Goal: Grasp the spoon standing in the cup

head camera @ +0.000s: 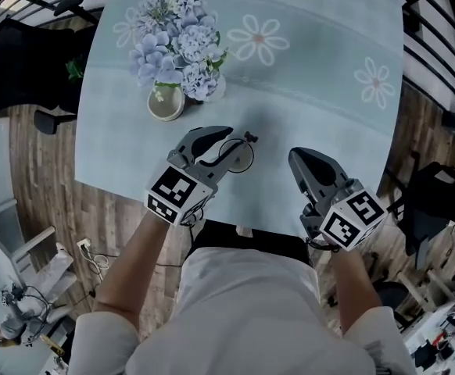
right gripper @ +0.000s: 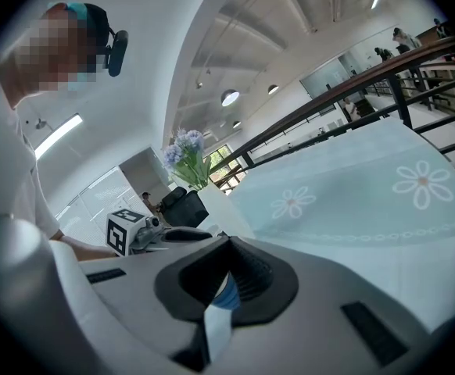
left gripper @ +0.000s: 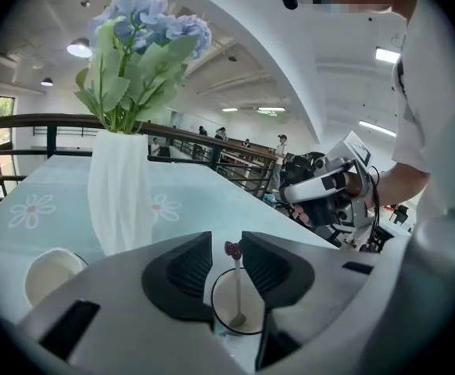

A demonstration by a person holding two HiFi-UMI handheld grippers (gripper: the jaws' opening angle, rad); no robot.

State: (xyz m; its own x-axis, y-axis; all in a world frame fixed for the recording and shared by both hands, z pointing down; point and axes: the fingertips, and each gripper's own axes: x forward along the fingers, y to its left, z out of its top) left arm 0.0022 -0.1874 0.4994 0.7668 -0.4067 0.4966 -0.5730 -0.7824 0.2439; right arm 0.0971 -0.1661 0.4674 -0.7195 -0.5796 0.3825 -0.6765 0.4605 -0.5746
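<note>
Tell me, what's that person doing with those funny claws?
A person at the table holds a gripper in each hand. The left gripper is open around the top of the spoon standing in the cup, not squeezing it yet. The right gripper hangs off to the side over the table, looking shut and empty.

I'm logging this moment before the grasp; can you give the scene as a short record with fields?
table: pale blue cloth, printed flowers
vase: white, blue flowers, far left
small cup: white, beside the vase
left gripper: open
cup: near edge, below left gripper
spoon: stands in cup, handle top between open jaws, not clamped
right gripper: shut, empty, right of cup
</note>
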